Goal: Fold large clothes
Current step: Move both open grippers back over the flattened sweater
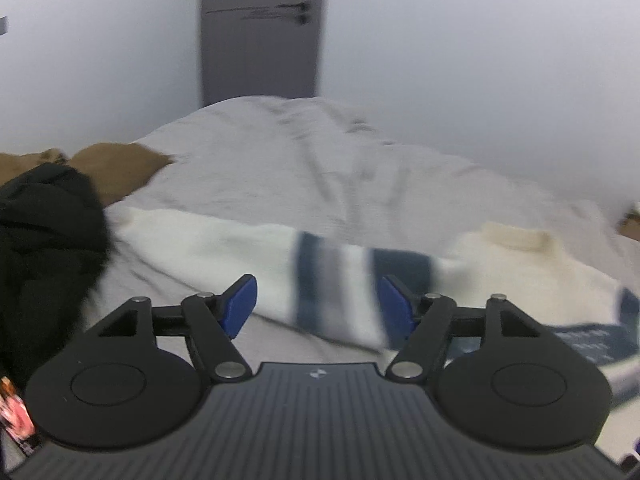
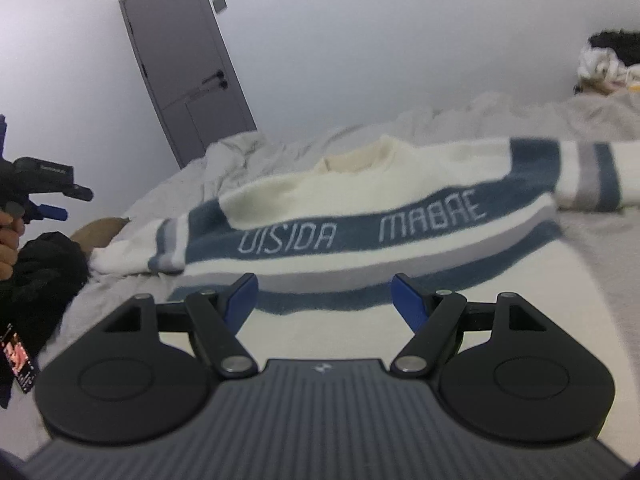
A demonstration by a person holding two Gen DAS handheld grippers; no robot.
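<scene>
We are holding both grippers with their fingers spread wide and nothing between them. The left gripper point(image 1: 316, 300) is hanging above the bed, its blue pads point(image 1: 240, 306) touching nothing; past them, lower down, one sleeve point(image 1: 240, 252) of the sweater is stretching across the view, its blue and grey bands falling in the gap between the fingers. From the right wrist view we are also seeing the left gripper point(image 2: 50, 210) at the far left edge, raised above the bed in a hand point(image 2: 8, 248).

The right gripper point(image 2: 324, 300) is hovering just over the lower body of the sweater point(image 2: 360, 216), released and gripping no cloth; whether its pads point(image 2: 408, 304) are brushing the knit we cannot tell. The sweater is lying flat and front up on the bed, collar point(image 2: 352, 162) away from us, both sleeves out to the sides.

It is a thick, fuzzy knit, cream with broad blue and grey stripes and white lettering across the chest band. Under it the grey bedsheet point(image 2: 600, 248) is lying rumpled in soft folds. A black fluffy garment point(image 1: 44, 240) is heaped at the left, with a tan cloth point(image 1: 120, 168) behind it. A grey door point(image 2: 188, 68) is standing in the pale wall.
</scene>
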